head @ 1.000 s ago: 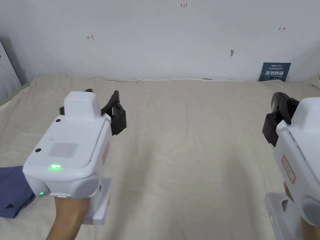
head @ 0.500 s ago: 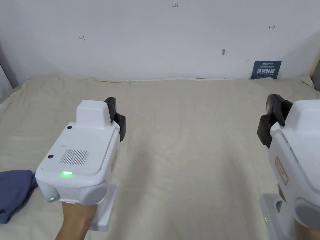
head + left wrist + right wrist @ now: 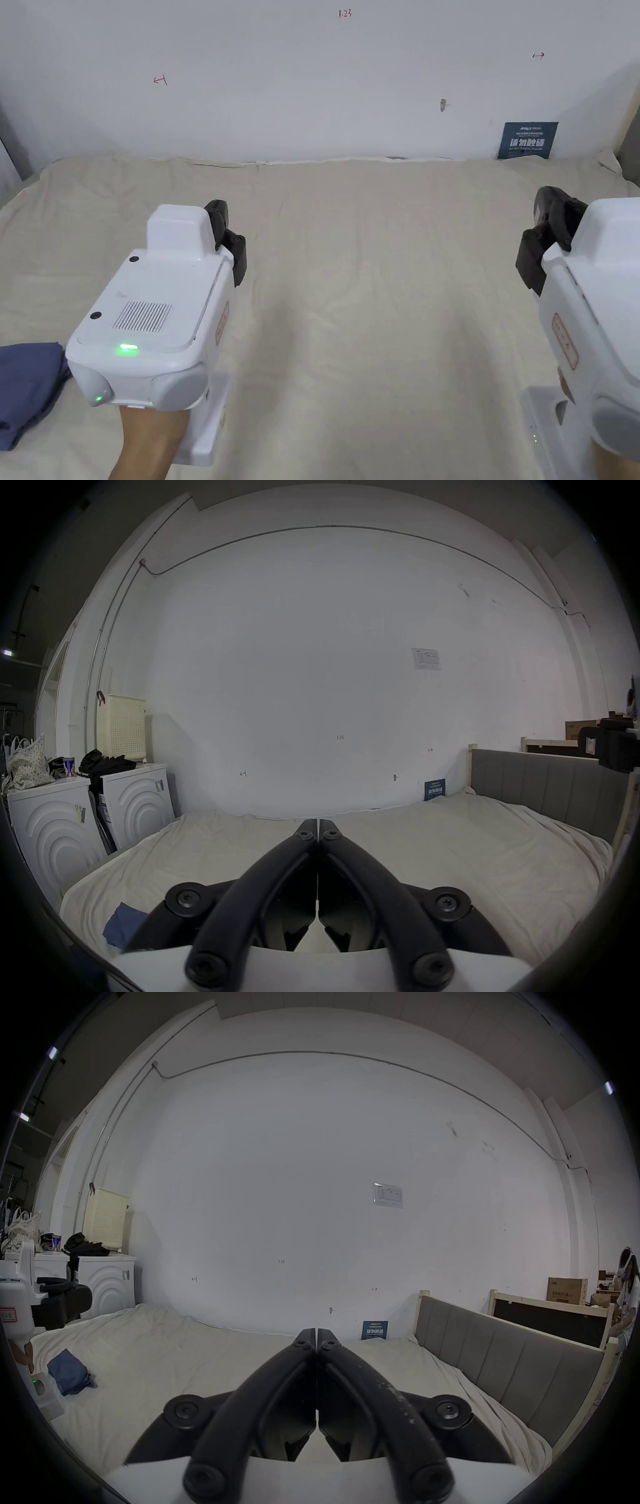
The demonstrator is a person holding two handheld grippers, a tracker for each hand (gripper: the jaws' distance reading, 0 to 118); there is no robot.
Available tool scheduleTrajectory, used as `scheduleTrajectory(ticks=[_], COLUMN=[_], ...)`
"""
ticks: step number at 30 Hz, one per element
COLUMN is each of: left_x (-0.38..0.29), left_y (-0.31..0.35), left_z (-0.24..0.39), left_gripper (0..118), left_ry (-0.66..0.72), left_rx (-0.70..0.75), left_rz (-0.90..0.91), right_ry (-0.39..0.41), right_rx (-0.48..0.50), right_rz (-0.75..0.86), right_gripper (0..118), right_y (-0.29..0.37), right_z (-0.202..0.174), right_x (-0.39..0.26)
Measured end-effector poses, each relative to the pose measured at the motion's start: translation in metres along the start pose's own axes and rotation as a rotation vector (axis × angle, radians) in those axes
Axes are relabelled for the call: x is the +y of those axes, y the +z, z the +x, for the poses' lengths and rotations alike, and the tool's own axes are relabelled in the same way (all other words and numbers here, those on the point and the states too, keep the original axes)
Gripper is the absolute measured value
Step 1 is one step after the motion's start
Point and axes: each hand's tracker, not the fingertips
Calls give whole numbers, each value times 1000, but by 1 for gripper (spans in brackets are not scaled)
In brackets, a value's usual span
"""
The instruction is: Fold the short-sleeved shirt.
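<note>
Head view showed both tongs clenched on nothing above the bed (image 3: 375, 300), the left tongs (image 3: 226, 247) much nearer than the right tongs (image 3: 542, 247) to the shirt (image 3: 28, 390), a bunched blue heap behind and left of them.

Both grippers are held up level, pointing toward 12 o'clock, well apart. The left gripper (image 3: 317, 824) has its jaws pressed together with nothing between them, a bare forearm (image 3: 147, 440) under it at 7 o'clock. The right gripper (image 3: 317, 1333), at 4 o'clock, is likewise closed and empty
</note>
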Motion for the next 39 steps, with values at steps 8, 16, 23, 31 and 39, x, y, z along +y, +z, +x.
scheduleTrajectory(ticks=[8,16,23,31,39], left_x=[-1,0,0,1,1], left_y=[0,0,2,2,1], left_z=[-1,-1,0,0,0], left_gripper=[0,0,0,0,0], left_ry=[-2,-5,-16,-9,-8], left_rx=[0,1,-1,-6,-5], left_rz=[-4,-5,-11,-12,-15], right_ry=[1,0,-1,-4,-7], right_rx=[1,0,-4,-6,-7], right_rz=[-10,-9,-8,-3,-2], right_gripper=[1,1,1,1,1], right_y=[-3,-1,-1,1,2], right_z=[2,1,3,5,5], right_x=[-3,-2,-2,-2,-1])
